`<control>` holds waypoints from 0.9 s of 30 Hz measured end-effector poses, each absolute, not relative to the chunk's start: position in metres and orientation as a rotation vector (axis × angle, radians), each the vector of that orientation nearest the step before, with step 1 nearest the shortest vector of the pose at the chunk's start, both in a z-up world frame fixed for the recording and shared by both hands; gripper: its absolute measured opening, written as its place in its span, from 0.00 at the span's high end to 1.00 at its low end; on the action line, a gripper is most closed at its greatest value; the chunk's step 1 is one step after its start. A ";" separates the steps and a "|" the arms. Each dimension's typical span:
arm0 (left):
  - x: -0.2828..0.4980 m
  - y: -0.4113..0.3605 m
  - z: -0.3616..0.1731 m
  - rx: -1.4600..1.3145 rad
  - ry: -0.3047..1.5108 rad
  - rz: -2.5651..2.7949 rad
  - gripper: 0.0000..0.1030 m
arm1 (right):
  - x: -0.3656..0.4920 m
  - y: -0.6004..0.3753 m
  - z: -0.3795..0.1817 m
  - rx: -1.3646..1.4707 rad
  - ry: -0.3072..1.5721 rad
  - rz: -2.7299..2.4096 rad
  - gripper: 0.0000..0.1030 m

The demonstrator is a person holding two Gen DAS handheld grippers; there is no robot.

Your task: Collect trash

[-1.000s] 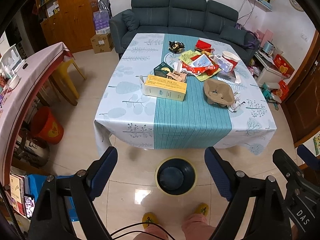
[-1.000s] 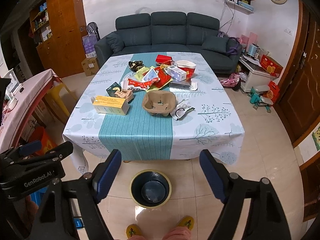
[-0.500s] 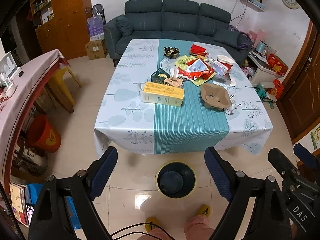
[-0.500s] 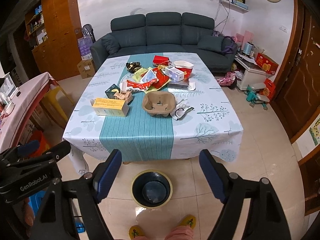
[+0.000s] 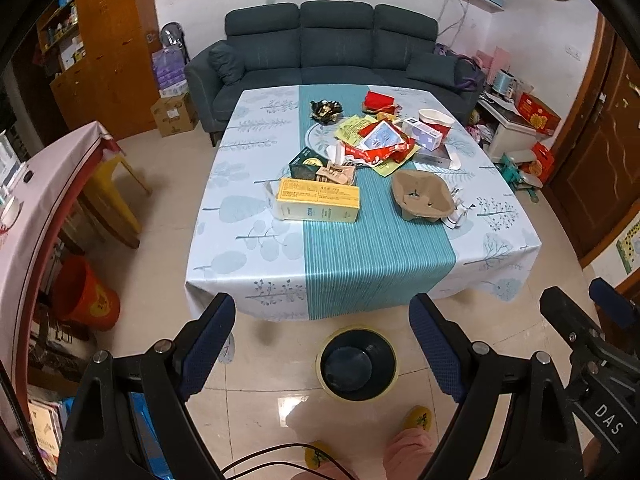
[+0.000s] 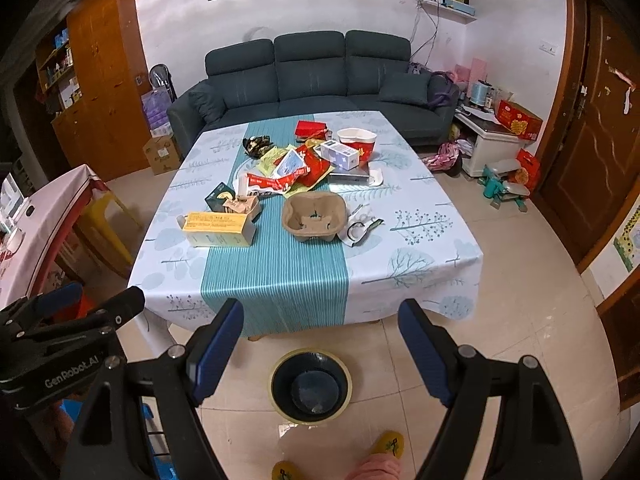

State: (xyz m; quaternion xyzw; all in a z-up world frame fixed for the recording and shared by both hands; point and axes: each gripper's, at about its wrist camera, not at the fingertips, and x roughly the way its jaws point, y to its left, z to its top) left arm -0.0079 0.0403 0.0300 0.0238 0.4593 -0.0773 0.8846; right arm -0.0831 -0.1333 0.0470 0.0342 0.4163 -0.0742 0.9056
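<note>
- Trash is heaped mid-worktop, none in our tongs: left tongs and right tongs both gape wide, empty, hanging over the floor short of the near edge.
- Bin sits on the floor just below the tongs, near the worktop's front edge; looks empty inside.
- Nearest pieces: yellow carton w/ one end flap open, and pulp cup tray. We judge both light, stiffish cardboard; carton prob. best pinched across its narrow width, tray by a rim wall, which may crush.
- White scrap w/ cord touches the tray's right side; flimsy, thin, hard to pinch flat.
- Farther back: red foil wrappers, likely slick & crinkly; white box; red-white paper bowl.
- Hidden/unclear: wrappers overlap, so what's under them we can't tell. Dark crumpled item at far end too small to ID. Fisheye bends edges; carton contents unknown.
</note>
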 end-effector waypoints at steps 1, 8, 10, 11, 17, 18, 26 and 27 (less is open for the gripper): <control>-0.006 0.040 0.031 0.050 0.952 -0.169 0.15 | -0.083 -0.133 0.048 0.069 0.854 -0.154 0.25; 0.006 0.033 0.042 0.068 0.928 -0.201 0.15 | -0.079 -0.135 0.059 0.061 0.838 -0.156 0.31; 0.012 0.028 0.045 0.072 0.932 -0.233 0.15 | -0.075 -0.140 0.062 0.073 0.842 -0.152 0.31; 0.014 0.024 0.046 0.070 0.935 -0.246 0.15 | -0.072 -0.141 0.063 0.079 0.847 -0.149 0.31; 0.045 -0.005 0.041 0.079 0.970 -0.305 0.15 | -0.046 -0.170 0.057 0.149 0.882 -0.139 0.32; 0.053 -0.011 0.039 0.077 0.972 -0.301 0.15 | -0.040 -0.177 0.055 0.167 0.890 -0.133 0.34; 0.124 -0.052 0.009 0.019 1.090 -0.249 0.15 | 0.038 -0.251 0.011 0.319 1.019 -0.093 0.42; 0.135 -0.059 0.000 0.009 1.119 -0.249 0.15 | 0.046 -0.257 0.005 0.341 1.040 -0.086 0.42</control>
